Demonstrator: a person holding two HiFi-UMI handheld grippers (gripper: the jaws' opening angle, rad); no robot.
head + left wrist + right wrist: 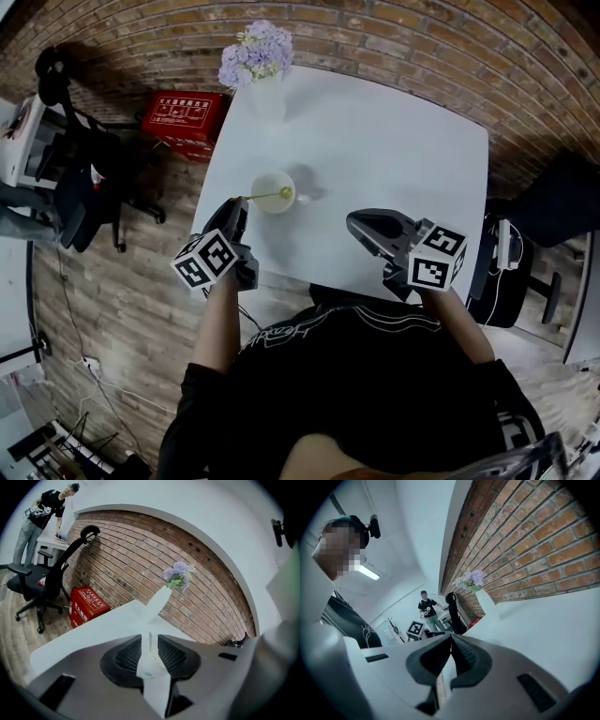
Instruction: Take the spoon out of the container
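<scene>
A pale round container [281,205] stands on the white table [394,159], left of its middle. A thin spoon [262,196] leans in it, with the handle pointing left over the rim. My left gripper [238,205] is at the handle's end. In the left gripper view the slim spoon handle [149,641] stands in the narrow gap of my left gripper [149,644], and neither pad visibly touches it. My right gripper [353,221] hovers over the table's near right part, empty. My right gripper [451,639] has its jaws pressed together.
A white vase with purple flowers [258,56] stands at the table's far left edge. On the floor to the left are a red box [185,117] and a black office chair [84,187]. A dark chair [525,272] is on the right. A person [40,517] stands far off.
</scene>
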